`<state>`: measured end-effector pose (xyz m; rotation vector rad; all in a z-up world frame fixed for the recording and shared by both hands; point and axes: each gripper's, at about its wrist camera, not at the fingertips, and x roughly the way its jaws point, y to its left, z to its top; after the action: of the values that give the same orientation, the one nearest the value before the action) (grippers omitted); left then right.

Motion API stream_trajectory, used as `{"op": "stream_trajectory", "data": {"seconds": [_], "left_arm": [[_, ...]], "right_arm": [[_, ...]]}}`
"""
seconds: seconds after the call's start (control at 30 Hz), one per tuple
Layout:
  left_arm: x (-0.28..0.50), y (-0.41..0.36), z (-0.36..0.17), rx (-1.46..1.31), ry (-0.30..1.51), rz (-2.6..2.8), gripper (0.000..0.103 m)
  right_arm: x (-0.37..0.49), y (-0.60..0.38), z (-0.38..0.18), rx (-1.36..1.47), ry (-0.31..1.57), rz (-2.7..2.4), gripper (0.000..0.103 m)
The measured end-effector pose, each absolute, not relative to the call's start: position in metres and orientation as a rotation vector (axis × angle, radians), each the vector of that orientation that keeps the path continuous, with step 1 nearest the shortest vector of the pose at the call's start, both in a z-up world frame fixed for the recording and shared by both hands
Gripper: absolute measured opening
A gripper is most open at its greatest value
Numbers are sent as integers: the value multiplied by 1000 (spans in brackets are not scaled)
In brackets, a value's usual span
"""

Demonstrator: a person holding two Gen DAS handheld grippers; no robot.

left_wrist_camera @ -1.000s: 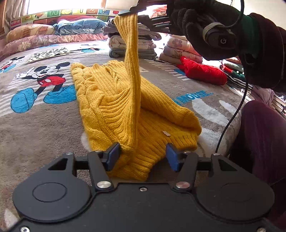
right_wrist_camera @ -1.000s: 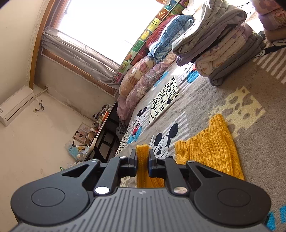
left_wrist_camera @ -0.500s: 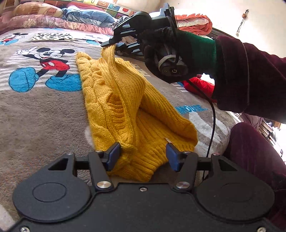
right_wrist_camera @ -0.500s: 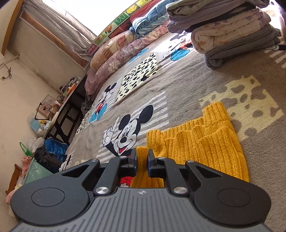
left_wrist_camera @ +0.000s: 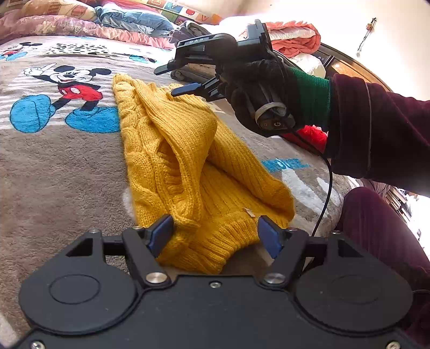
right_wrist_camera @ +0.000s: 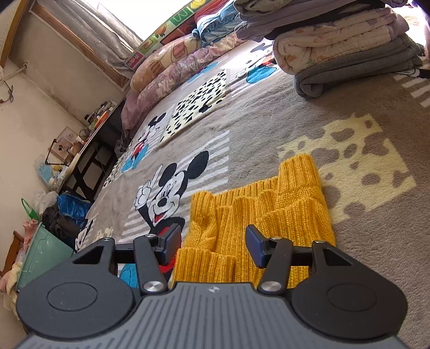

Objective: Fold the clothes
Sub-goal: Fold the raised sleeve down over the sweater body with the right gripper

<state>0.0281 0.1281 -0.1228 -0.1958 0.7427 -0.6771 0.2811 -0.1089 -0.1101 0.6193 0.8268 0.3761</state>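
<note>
A yellow knit sweater (left_wrist_camera: 188,161) lies lengthwise on the grey cartoon-mouse blanket (left_wrist_camera: 53,161), one sleeve folded back along its body. My left gripper (left_wrist_camera: 215,236) sits low at the near hem. Its jaws are opening, with the hem bunched between the blue pads and not squeezed. My right gripper (left_wrist_camera: 169,82), held in a black-gloved hand (left_wrist_camera: 258,91), hovers just over the sweater's far end. In the right wrist view its jaws (right_wrist_camera: 213,241) are opening too. The ribbed yellow cuff and folds (right_wrist_camera: 268,209) lie loose below and between the pads, released.
Folded blankets are stacked (right_wrist_camera: 349,48) beyond the sweater, with pillows (left_wrist_camera: 67,21) along the far side. A red garment (left_wrist_camera: 311,134) lies behind the gloved hand. The bed edge and the person's dark red leg (left_wrist_camera: 376,228) are at the right. A green basket (right_wrist_camera: 40,257) and desk (right_wrist_camera: 88,150) stand off the bed.
The right gripper came down with the raised sleeve, laid it along the sweater and let go as its jaws parted. The left jaws have widened around the hem.
</note>
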Motion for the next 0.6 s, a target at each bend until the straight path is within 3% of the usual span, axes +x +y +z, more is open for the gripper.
{"op": "stream_trajectory", "data": {"seconds": [0.3,0.33,0.43,0.6], "left_arm": [[29,131,-122,-217,746,-675,69],[29,131,-123,-221,749,-676,69],[31,132,-123,-239,755,-680,71],[35,139,-124,-308,766,-685,72]], "right_arm": [[275,-80,-121,466,931,468,49],[275,-81,-123,476,935,476,46],[274,-91,-126,550,917,495,19],[265,-106,-119,628,790,549,15]]}}
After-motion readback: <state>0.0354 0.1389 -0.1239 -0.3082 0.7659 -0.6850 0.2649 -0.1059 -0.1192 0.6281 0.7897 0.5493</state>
